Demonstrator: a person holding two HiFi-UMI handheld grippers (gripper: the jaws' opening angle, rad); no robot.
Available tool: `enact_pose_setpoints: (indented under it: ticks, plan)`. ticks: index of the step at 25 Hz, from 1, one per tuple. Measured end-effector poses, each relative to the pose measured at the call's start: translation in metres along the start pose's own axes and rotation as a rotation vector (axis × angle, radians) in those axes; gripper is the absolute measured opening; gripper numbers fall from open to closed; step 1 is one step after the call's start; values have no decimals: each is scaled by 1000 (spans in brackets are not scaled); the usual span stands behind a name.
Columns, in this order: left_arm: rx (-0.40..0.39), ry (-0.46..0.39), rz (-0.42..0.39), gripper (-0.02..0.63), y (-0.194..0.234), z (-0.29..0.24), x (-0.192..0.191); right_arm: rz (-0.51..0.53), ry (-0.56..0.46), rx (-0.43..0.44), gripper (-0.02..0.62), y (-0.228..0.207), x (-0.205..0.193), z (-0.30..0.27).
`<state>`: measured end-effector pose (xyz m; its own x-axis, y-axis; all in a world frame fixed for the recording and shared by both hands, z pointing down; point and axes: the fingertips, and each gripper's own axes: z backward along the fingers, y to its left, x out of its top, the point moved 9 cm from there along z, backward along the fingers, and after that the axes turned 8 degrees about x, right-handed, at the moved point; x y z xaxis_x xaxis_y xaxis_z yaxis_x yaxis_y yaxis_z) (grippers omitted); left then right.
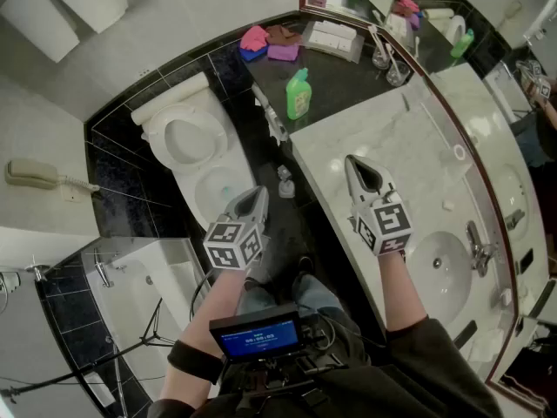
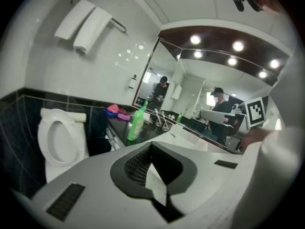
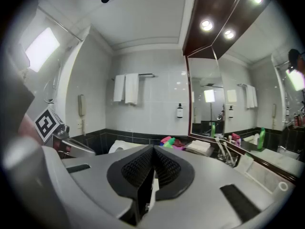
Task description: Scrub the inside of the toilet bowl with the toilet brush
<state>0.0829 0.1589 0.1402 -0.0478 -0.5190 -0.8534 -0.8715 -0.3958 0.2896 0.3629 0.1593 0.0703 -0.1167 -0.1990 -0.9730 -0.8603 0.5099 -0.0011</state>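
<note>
The toilet bowl [image 1: 213,181] stands on the dark floor [image 1: 296,225] just off the table's [image 1: 392,138] left edge, with its seat [image 1: 187,138] raised. Between the bowl and the table a small pale thing [image 1: 285,181] stands on the floor; we cannot tell whether it is the toilet brush. Our left tool [image 1: 252,194] hangs over the near rim of the bowl, its tips pressed together with nothing between them. Our right tool [image 1: 359,165] hovers above the marble near the table's left edge, also pinched closed and empty. Past it a green bottle [image 1: 298,94] stands upright on the table's dark far end, and pink and purple cloths [image 1: 265,40] lie further back. A sink [image 1: 439,268] is set into the table towards its near right corner.
</note>
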Motion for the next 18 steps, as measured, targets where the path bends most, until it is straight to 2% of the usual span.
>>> enact_pose_setpoints:
  ticks: [6,10,12,15,18]
  plan:
    - [250,-80,-92,-8,79,66,3,2,40,149,8,76,-1,-62]
    - [476,-137,-64,-8,137,127,-3,-17,75,276,8,133,-4,-100]
    - [560,-145,-63,-8,161,155,-8,-37,94,328,8,160,-7,-114]
    - [625,-149,-84,-8,186,183,-14,-37,123,383,8,192,-12,-131]
    - [629,-153,-78,-8,201,196,-16,-22,145,414,8,213,-15,-141]
